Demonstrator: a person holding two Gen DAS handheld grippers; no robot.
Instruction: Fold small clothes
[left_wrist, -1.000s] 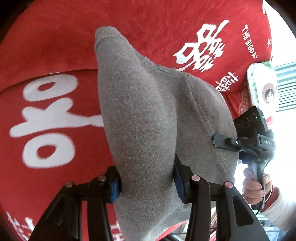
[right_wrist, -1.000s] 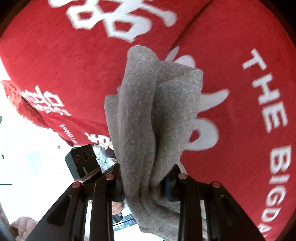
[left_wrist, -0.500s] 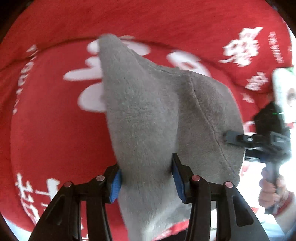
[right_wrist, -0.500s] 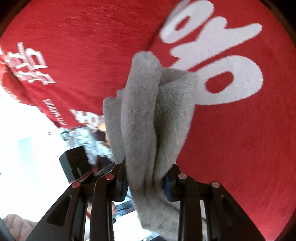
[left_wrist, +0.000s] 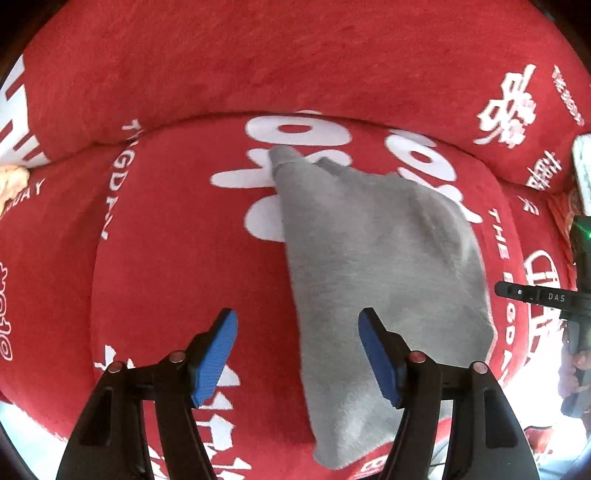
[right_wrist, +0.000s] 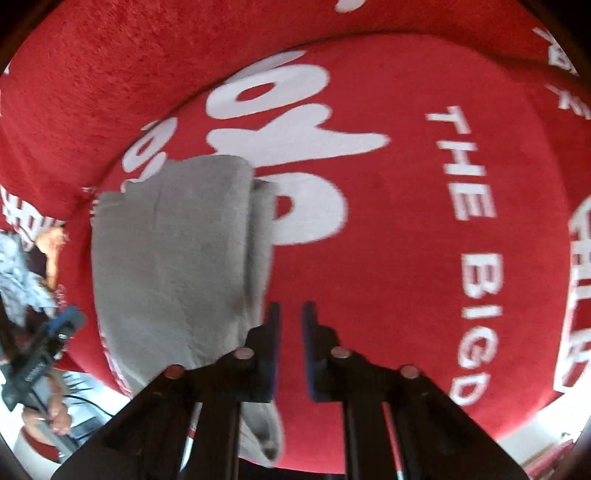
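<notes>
A small grey knit garment (left_wrist: 373, 266) lies folded on a red cushion (left_wrist: 177, 258) with white lettering. My left gripper (left_wrist: 297, 350) is open and empty, its blue pads (left_wrist: 216, 350) spread just above the garment's near left edge. In the right wrist view the garment (right_wrist: 173, 273) lies to the left of my right gripper (right_wrist: 290, 343), whose jaws are nearly closed with a narrow gap and hold nothing. The garment's near end passes under the right gripper's left finger.
The red cushion's raised rim (left_wrist: 295, 66) curves around the back. The other hand-held gripper (left_wrist: 546, 295) shows at the right edge of the left wrist view. A pale cloth (left_wrist: 11, 181) sits at the far left.
Both grippers held the grey garment up a second ago. Now it lies flat on the cushion, the left gripper has opened wide, and the right gripper has let go and moved right.
</notes>
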